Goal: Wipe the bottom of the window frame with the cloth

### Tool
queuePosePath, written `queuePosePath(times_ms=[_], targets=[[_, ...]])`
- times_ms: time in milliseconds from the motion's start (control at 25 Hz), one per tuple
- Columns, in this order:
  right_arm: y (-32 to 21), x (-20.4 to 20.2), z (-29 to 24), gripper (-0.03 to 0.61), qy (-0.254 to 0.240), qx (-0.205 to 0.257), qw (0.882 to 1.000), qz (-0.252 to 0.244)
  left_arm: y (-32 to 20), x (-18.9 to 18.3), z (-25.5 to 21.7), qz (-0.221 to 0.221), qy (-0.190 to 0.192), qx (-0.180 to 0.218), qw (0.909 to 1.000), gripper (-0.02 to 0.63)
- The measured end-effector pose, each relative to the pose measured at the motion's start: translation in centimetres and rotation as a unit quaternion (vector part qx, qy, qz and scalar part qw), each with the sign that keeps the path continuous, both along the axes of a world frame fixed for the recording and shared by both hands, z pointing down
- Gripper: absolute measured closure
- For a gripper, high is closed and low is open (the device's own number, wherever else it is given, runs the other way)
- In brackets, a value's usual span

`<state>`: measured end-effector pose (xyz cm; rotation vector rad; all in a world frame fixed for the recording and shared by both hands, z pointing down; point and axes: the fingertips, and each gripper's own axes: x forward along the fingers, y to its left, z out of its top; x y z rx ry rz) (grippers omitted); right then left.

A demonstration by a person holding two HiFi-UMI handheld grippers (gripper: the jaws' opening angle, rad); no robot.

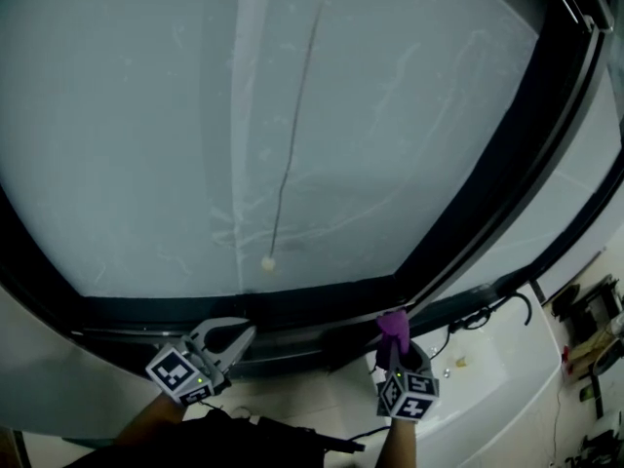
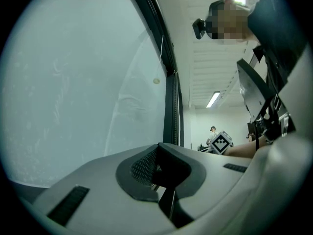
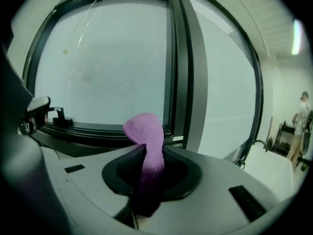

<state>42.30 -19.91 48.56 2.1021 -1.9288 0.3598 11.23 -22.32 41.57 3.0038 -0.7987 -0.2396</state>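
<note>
**Purple cloth at the sill, ready for the wipe**

My right gripper (image 3: pixel 146 180) is clenched on the purple cloth (image 3: pixel 146 143), a soft, napped strip whose rounded tip folds over above the jaws. In the head view it sits at 5 o'clock, at the bottom rail of the window frame (image 1: pixel 302 305); I cannot tell whether it is touching. My left gripper (image 2: pixel 159 173), at 7 o'clock, has its jaws closed on nothing. The rail is dark, smooth and narrow, under frosted, streaked glass (image 1: pixel 292 115), where a thin cord (image 1: pixel 292 135) ends in a small bead (image 1: pixel 268 262). To wipe well, I judge I should press the floppy tip flat on the rail and drag it along in one steady pass, keeping the hard jaws off the frame.
</note>
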Motion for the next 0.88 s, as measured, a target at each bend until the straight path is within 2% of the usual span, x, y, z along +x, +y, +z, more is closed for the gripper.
queuePosePath(times_ms=[80, 280, 480, 600, 760, 880], targets=[[1.3, -0.3, 0.1, 0.494, -0.024, 0.01, 1.0, -0.005, -0.1, 0.0, -0.1, -0.003, -0.001, 0.002, 1.0, 0.609], [3.3, -0.3, 0.3, 0.494, -0.024, 0.028, 0.999, -0.019, -0.4, -0.2, 0.2, -0.027, 0.002, 0.007, 0.9996, 0.609], [4.8, -1.6, 0.1, 0.494, -0.041, 0.04, 0.997, -0.047, -0.2, 0.0, 0.4, -0.042, -0.003, -0.027, 0.9987, 0.609], [5.3, -3.0, -0.6, 0.494, -0.049, 0.051, 0.995, -0.075, 0.0, 0.1, 0.2, -0.05, -0.014, -0.024, 0.9984, 0.609], [5.2, -4.7, -1.1, 0.494, -0.056, 0.073, 0.991, -0.093, 1.6, -0.2, -0.8, -0.037, 0.026, -0.005, 0.9989, 0.611], [5.5, -5.8, -1.9, 0.494, -0.049, 0.088, 0.991, -0.091, 2.5, -2.1, -0.3, -0.048, 0.039, -0.014, 0.998, 0.611]])
